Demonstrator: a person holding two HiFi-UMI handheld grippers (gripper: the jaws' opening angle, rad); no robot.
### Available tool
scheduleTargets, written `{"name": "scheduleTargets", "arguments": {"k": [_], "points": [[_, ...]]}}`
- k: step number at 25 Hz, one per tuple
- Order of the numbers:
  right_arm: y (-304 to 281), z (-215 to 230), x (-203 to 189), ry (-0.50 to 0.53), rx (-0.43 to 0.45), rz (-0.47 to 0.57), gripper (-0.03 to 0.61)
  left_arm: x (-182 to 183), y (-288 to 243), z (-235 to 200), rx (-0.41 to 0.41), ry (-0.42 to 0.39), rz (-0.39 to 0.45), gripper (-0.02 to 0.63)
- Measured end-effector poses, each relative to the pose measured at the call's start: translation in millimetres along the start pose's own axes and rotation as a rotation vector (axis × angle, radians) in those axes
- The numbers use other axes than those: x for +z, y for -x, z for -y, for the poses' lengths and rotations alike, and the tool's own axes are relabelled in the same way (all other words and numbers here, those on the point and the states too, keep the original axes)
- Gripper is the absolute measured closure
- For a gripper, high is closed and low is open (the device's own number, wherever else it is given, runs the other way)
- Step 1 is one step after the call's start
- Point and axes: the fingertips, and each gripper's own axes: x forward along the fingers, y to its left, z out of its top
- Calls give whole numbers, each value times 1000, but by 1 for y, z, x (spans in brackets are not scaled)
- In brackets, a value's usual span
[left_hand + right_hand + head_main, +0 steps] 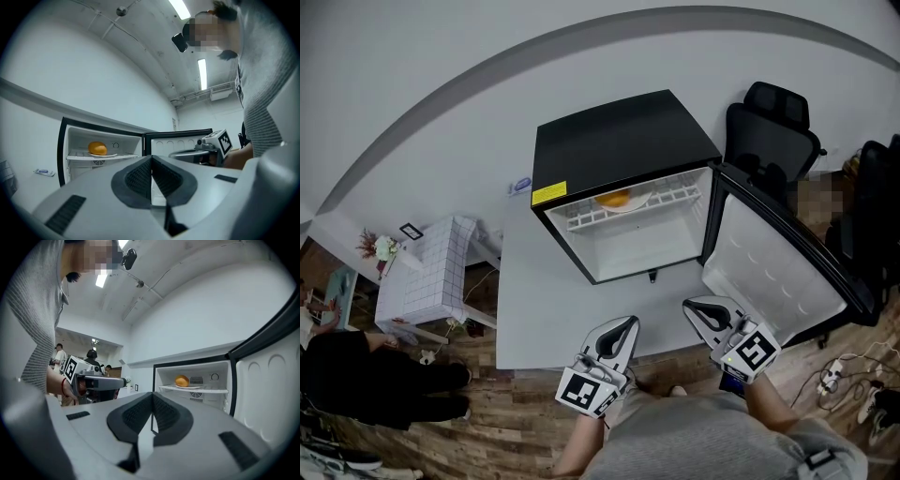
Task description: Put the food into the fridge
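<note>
Inside: round orange food [613,198] on white plate [630,202], fridge [619,159] shelf.

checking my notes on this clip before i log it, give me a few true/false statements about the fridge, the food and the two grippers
1. The fridge has its door standing open. True.
2. The orange food is stored in the door. False: it sits on a plate on the shelf inside the fridge.
3. The left gripper is shut with nothing between its jaws. True.
4. The right gripper is holding the plate. False: it is shut and empty, held out in front of the fridge, and the plate rests on the shelf.
</note>
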Motion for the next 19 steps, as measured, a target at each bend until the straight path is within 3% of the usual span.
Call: {"name": "scheduleTargets", "arguments": {"k": [19], "points": [[4, -4, -2, 2, -4, 0, 566, -4, 7, 0, 7, -11, -33, 603]]}}
